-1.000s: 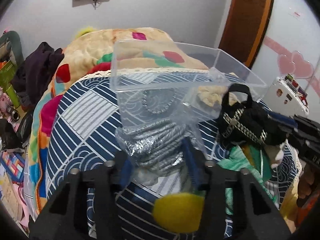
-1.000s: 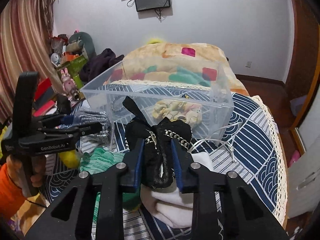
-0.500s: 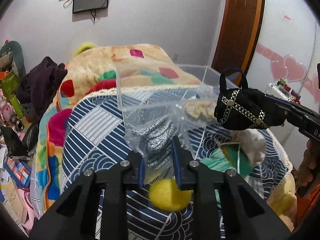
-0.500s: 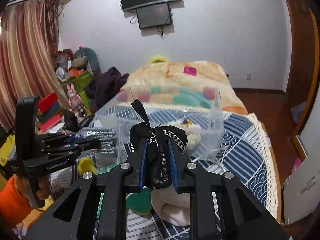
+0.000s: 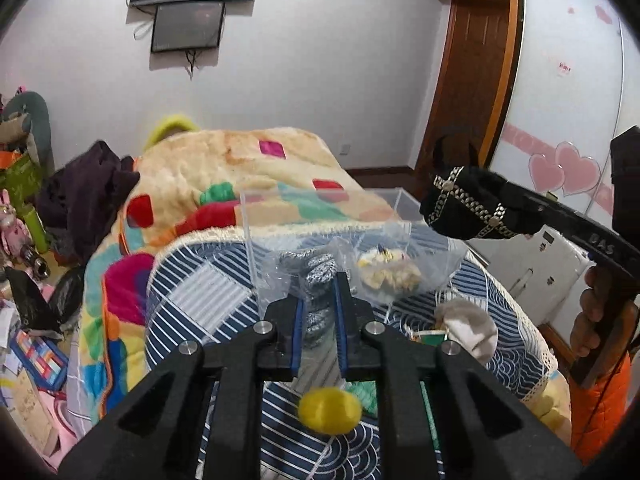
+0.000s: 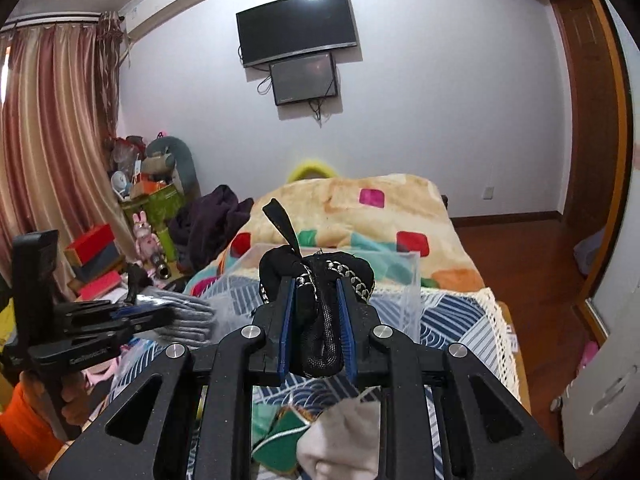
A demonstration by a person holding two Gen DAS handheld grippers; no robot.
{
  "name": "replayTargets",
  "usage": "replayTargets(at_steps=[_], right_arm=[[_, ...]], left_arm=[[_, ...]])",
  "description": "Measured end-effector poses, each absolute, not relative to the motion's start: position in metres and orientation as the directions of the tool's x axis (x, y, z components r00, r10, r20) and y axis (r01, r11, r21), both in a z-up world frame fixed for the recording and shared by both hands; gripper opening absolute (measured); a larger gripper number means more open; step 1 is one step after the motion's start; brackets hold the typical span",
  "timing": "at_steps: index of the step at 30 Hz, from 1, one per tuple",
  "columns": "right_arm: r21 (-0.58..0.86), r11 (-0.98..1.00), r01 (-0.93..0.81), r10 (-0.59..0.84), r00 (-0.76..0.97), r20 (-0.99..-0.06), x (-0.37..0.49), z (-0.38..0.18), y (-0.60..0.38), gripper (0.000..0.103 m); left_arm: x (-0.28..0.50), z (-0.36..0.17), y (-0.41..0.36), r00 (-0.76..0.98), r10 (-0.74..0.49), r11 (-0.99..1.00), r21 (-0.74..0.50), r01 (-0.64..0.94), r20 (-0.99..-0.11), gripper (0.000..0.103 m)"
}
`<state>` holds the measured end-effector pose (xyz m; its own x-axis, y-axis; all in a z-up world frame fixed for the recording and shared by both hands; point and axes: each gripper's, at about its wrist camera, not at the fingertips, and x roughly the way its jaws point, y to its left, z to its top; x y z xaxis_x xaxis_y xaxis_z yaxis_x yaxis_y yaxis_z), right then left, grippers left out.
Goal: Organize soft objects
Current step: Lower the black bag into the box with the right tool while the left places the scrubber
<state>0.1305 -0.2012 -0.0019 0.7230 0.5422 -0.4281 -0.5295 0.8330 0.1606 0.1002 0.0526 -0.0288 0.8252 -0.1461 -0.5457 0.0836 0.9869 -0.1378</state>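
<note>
My left gripper [image 5: 319, 280] is shut on a grey knit item in a clear plastic bag [image 5: 318, 270], held in the air above the bed. The same bag [image 6: 186, 314] shows at the left of the right wrist view. My right gripper [image 6: 316, 284] is shut on a black fabric piece with a silver chain trim [image 6: 316, 276], also lifted; it appears at the right of the left wrist view [image 5: 468, 212]. A clear plastic bin [image 5: 320, 216] sits on the blue patterned cover and holds a cream-yellow soft item [image 5: 386, 270].
On the cover below lie a yellow ball [image 5: 330, 410], a green cloth [image 6: 280, 432] and a beige sock [image 5: 468, 330]. A colourful blanket [image 5: 224, 176] covers the bed's far half. Clutter stands at the left wall [image 6: 148, 208]. A white cabinet [image 5: 548, 264] is at the right.
Both grippers have risen well above the bed with their loads. The bin and the items on the cover now look smaller and lower.
</note>
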Motion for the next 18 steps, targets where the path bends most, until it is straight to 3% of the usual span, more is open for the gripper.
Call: replayTargets(at_steps=[12, 18], right_arm=[[0.110, 0.862, -0.494, 0.488, 0.752, -0.444, 0.159, 0.000, -0.182, 0.019], [0.075, 0.867, -0.492, 0.462, 0.740, -0.489, 0.181, -0.009, -0.164, 0.019]], left_arm=[[0.149, -0.013, 0.053, 0.864, -0.058, 0.996, -0.082, 0.020, -0.500, 0.013], [0.192, -0.027, 0.046, 0.832, -0.050, 0.997, -0.070, 0.014, -0.553, 0.013]])
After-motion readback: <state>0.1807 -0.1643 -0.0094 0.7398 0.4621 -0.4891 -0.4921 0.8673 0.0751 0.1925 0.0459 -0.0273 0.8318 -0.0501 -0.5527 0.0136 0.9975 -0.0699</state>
